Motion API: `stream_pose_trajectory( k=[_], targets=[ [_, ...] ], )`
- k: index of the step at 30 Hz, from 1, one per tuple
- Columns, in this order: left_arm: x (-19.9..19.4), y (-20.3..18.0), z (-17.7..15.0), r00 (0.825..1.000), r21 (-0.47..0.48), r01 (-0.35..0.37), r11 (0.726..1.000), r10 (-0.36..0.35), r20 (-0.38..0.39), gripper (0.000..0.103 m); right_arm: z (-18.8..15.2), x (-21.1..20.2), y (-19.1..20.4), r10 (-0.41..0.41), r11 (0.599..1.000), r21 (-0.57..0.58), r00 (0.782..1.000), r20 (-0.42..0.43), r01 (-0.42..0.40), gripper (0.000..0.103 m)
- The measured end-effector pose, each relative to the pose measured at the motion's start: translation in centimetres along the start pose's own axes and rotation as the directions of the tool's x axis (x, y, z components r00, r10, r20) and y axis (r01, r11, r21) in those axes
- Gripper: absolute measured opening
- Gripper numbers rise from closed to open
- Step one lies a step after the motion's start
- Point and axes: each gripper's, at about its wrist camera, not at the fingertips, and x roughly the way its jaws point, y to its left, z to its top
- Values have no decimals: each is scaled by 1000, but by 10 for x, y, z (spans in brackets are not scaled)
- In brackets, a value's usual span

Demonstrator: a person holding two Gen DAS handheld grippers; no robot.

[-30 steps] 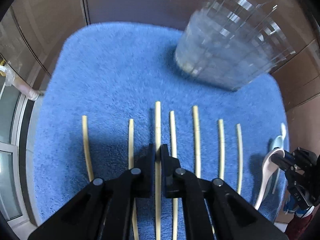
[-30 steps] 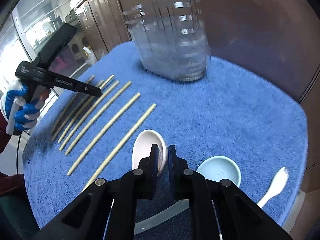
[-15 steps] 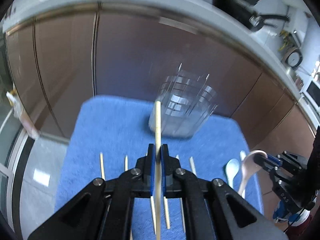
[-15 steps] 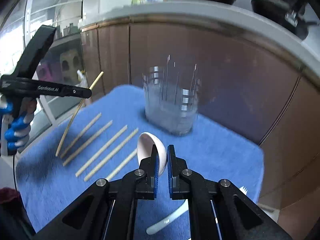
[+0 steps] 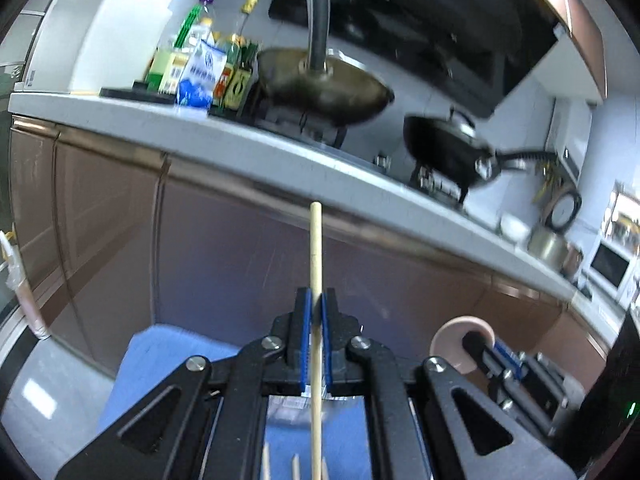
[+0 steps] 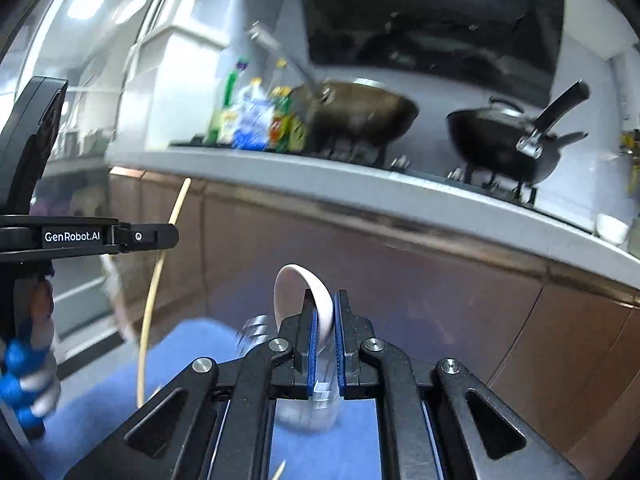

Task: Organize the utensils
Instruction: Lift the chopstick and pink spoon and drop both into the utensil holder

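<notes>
1. Above the blue mat (image 5: 168,356), the left gripper (image 5: 315,312) has its jaws clamped on a chopstick (image 5: 315,248), pinched partway along its length, tip pointing up and forward.
2. The chopstick looks light, thin and stiff; a hold off its middle may let it swing.
3. Alongside, the right gripper (image 6: 325,316) has its jaws pressed on a white spoon (image 6: 298,284) at the bowl's rim.
4. The spoon looks glazed, so likely slippery and breakable; a firm, steady pinch suits it.
5. More chopsticks (image 5: 296,468) lie on the mat below.

I'm seeing brown cabinet fronts (image 5: 224,248) running under a pale countertop (image 5: 360,168). At twelve o'clock, a wok (image 5: 324,84) is sitting beneath the dark range hood (image 5: 420,20).
</notes>
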Motion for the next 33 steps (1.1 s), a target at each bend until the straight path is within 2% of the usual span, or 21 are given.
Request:
stream_pose_trajectory(
  k=[4,7,9,16,20,24,25,27,29,33],
  targets=[
    [25,1,17,997,-71,29,997,-24,73,5,10,26,-2,-68,998,5,995,71,68,8],
    [49,0,22,992,-74,8,997,2,130,5,8,44,-5,-94,996,4,992,87,94,8],
    [65,0,20,990,-78,-9,997,20,139,5,5,58,-7,-119,993,-6,989,90,120,8],
    [124,9,-20,981,-31,-129,991,132,139,5,-28,95,-13,-165,986,11,984,73,165,7],
    [140,15,-46,973,9,-175,985,171,155,5,-51,111,-8,-178,984,-4,983,52,178,8],
    [139,24,-57,978,20,-153,988,148,147,8,-71,117,-4,-164,986,-2,986,19,164,9],
    [136,25,-58,980,23,-144,989,140,142,9,-74,117,-4,-158,987,5,987,10,158,11],
    [129,26,-60,983,29,-132,991,127,134,20,-77,116,-3,-148,989,12,989,2,148,18],
    [122,27,-61,984,32,-131,991,126,124,21,-77,110,-1,-150,989,13,989,11,150,26],
    [96,27,-62,985,54,-133,990,126,121,24,-72,99,-3,-144,989,35,990,13,143,31]
  ],
)
